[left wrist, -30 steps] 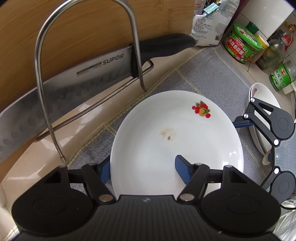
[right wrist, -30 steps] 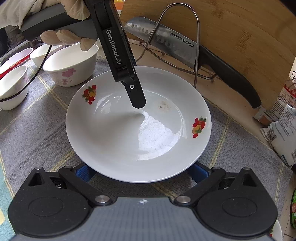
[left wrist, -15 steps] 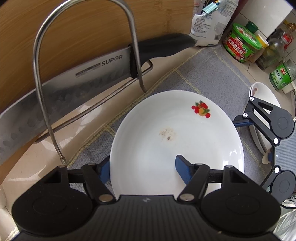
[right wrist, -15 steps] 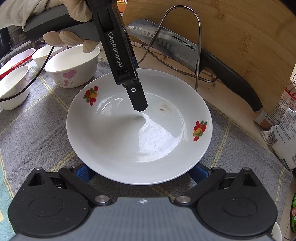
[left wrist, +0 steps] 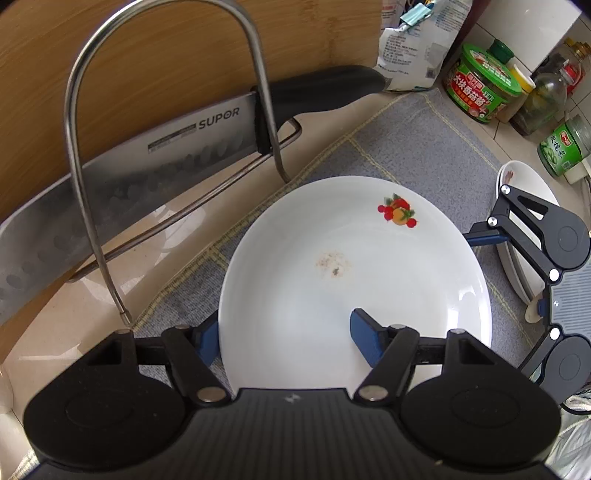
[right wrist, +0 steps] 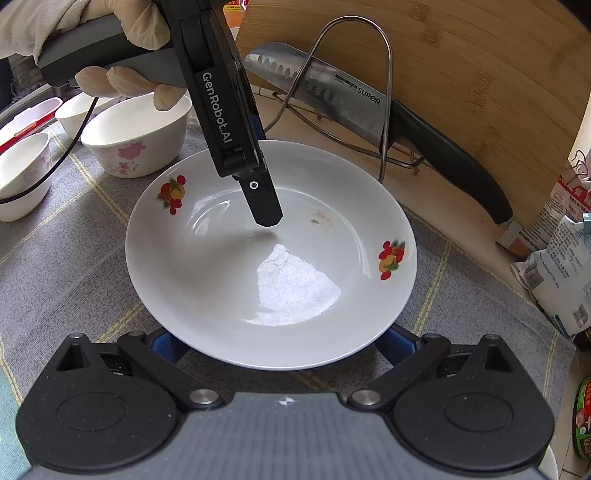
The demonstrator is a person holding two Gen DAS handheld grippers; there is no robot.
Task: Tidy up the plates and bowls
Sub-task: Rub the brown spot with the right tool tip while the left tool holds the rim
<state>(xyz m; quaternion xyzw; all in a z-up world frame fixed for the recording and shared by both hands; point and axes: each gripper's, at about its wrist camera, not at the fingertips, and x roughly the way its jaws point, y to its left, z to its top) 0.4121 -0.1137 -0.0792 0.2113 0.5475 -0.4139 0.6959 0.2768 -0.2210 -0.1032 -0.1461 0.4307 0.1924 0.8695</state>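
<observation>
A white deep plate (left wrist: 332,280) with fruit decals and a small brown smear lies on the grey mat (left wrist: 417,147). My left gripper (left wrist: 286,332) is open and straddles the plate's near rim. One blue finger sits outside the edge and the other inside, over the well. From the right wrist view, its black finger (right wrist: 264,206) hovers just above the plate (right wrist: 229,295). My right gripper (right wrist: 279,347) is open wide, with both blue fingertips tucked under the opposite rim. Three white bowls (right wrist: 136,136) stand at the back left.
A wire rack (left wrist: 79,147) holds a large knife (left wrist: 147,166) against a wooden cutting board (left wrist: 147,44) just behind the plate. A stack of plates (left wrist: 517,177), jars (left wrist: 480,88) and a bag (left wrist: 417,44) crowd the right side. A gloved hand (right wrist: 110,22) holds the left gripper.
</observation>
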